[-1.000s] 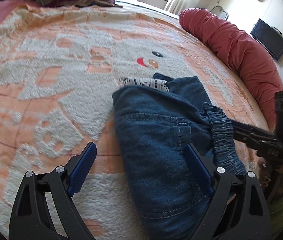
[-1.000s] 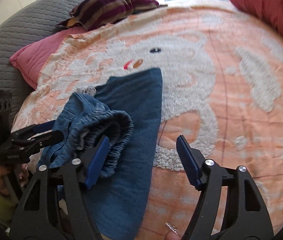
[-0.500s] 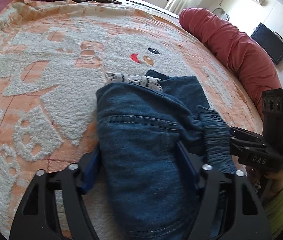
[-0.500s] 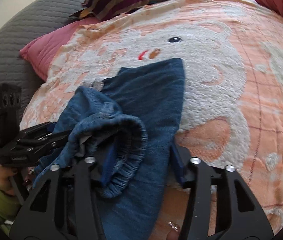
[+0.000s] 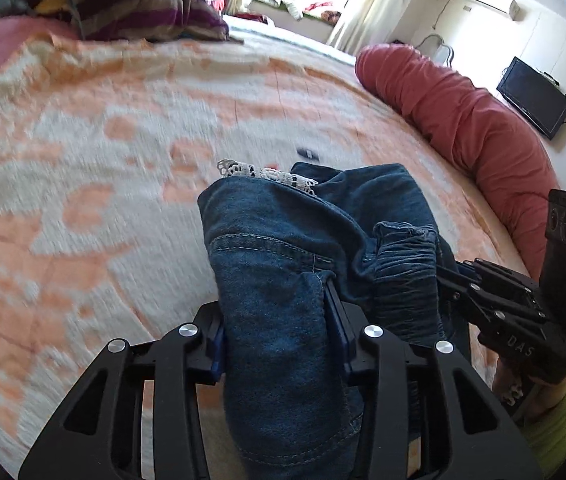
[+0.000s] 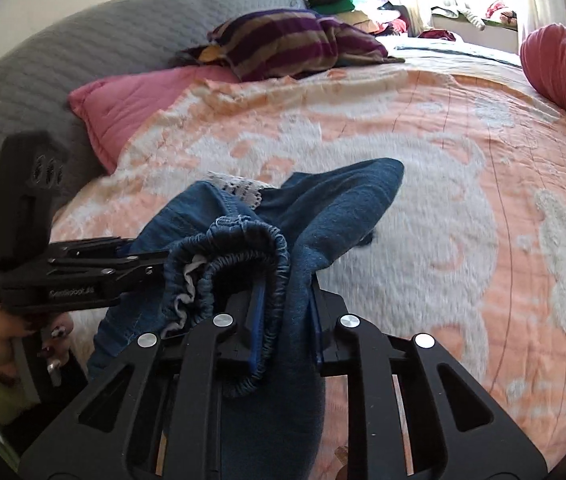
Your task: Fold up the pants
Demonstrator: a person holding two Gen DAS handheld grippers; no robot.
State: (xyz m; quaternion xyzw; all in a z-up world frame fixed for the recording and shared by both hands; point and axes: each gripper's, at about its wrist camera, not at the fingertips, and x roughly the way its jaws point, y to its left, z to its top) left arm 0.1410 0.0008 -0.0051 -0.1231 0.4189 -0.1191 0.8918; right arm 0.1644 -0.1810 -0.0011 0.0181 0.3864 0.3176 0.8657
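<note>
My left tool (image 5: 279, 320) and right tool (image 6: 283, 316), wide apart a second ago, are now both clenched on the pants (image 5: 283, 264), which I hold bunched just above the bed (image 5: 83, 160). The denim is soft and floppy with some weight, so I grip the thicker waistband (image 6: 243, 240) end, where the elastic gives firmer purchase

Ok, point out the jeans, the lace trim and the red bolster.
jeans (image 5: 275, 280): left wrist view, denim panel below the pocket seam.
lace trim (image 5: 271, 174): left wrist view, white edging.
red bolster (image 5: 467, 120): left wrist view, its middle.
</note>
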